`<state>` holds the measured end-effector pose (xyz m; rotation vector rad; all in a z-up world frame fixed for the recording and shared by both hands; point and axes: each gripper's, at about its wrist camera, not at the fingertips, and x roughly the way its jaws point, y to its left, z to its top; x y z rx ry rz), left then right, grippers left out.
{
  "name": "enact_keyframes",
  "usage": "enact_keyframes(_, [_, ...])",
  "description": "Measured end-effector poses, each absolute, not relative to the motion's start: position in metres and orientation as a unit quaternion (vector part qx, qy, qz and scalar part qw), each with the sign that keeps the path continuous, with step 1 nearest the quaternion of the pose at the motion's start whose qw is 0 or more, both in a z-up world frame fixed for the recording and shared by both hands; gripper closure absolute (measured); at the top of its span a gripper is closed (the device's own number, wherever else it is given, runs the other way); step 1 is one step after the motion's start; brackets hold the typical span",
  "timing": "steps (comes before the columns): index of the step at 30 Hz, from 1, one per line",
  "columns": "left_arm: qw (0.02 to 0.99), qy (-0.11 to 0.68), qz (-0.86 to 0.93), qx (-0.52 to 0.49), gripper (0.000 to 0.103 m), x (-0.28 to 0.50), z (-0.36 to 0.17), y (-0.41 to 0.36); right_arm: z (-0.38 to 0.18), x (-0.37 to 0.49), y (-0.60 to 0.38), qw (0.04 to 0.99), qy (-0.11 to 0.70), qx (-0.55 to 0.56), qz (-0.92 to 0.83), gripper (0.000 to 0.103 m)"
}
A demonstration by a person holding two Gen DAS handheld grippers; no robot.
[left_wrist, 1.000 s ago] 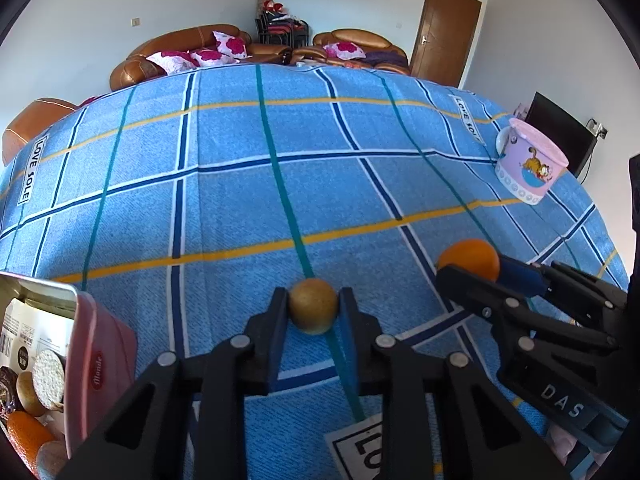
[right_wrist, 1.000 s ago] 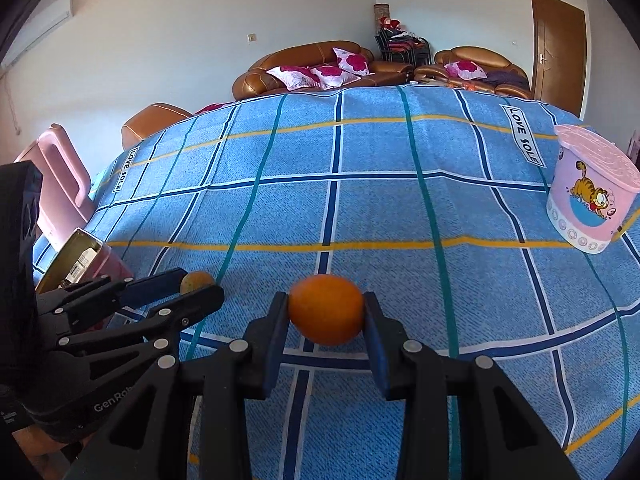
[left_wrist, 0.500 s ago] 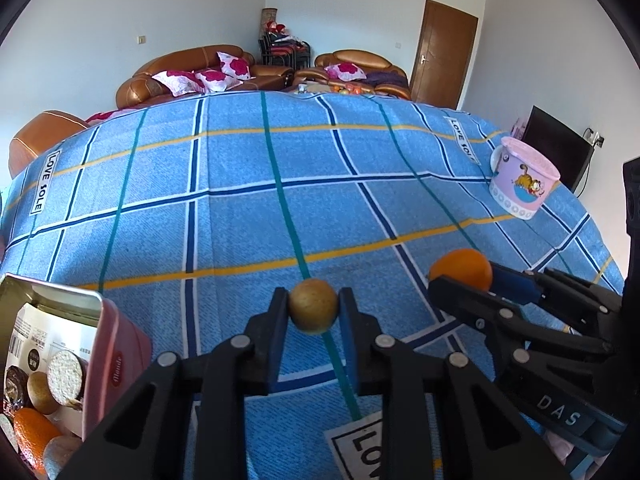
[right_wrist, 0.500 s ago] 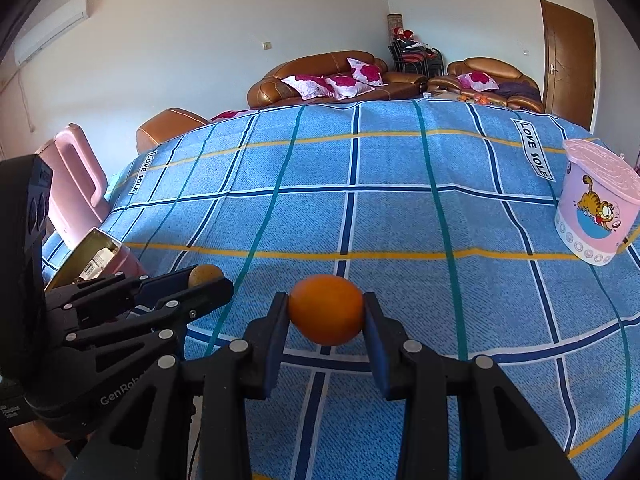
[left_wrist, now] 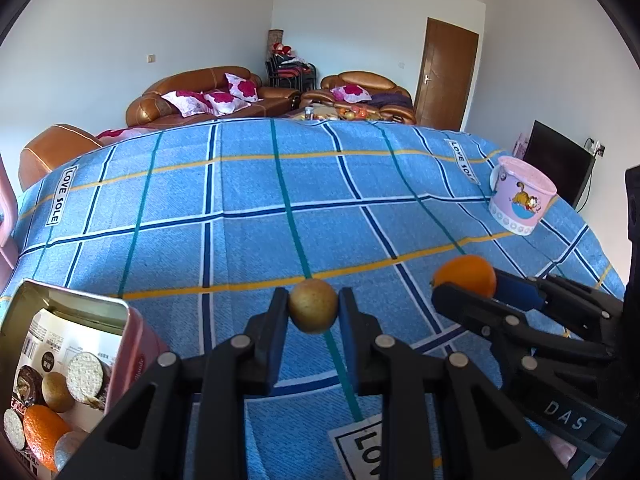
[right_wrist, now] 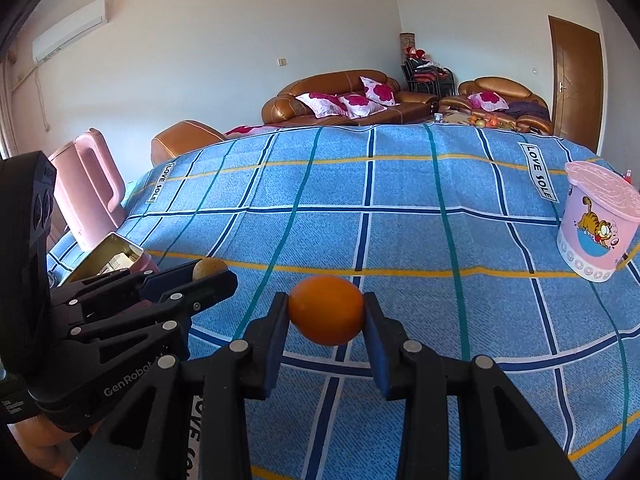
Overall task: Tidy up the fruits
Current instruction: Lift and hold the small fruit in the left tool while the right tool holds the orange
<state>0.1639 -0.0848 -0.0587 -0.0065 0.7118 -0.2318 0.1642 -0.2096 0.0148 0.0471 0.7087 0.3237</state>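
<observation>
Blue checked cloth [left_wrist: 248, 220]: left claw [left_wrist: 314, 307] pinches one brown fruit [left_wrist: 313, 306], right claw [right_wrist: 326, 311] one orange [right_wrist: 326, 310].

Blue checked cloth [left_wrist: 248, 248] on the counter: woven, matt, coarse. Tin [left_wrist: 132, 344]: metal, bare silvery inside, glossy pink outside. Tub [right_wrist: 592, 236]: smooth pink plastic; sofa [left_wrist: 192, 100]: glossy brown leather.

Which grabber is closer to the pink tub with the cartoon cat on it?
Right. The right gripper, holding an orange, sits on the tub's side of the table. The left gripper, holding a small brownish fruit, is farther over, beside the open tin.
</observation>
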Motion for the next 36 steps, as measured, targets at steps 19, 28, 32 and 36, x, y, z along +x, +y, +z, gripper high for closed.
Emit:
enact_keyframes(19, [0.945, 0.31, -0.102, 0.012, 0.077, 0.15, -0.05, -0.087, 0.024, 0.148, -0.21, 0.94, 0.297, 0.017, 0.164, 0.065])
enact_keyframes(28, [0.951, 0.293, -0.097, 0.009, 0.077, 0.145, -0.046, -0.084, 0.027, 0.144, -0.212, 0.945, 0.284, 0.016, 0.164, 0.065])
enact_keyframes(32, [0.954, 0.285, -0.096, 0.008, 0.077, 0.142, -0.044, -0.083, 0.028, 0.141, -0.212, 0.947, 0.277, 0.015, 0.164, 0.065])
enact_keyframes(36, [0.956, 0.279, -0.096, 0.008, 0.077, 0.139, -0.043, -0.083, 0.029, 0.139, -0.212, 0.948, 0.271, 0.015, 0.164, 0.065])
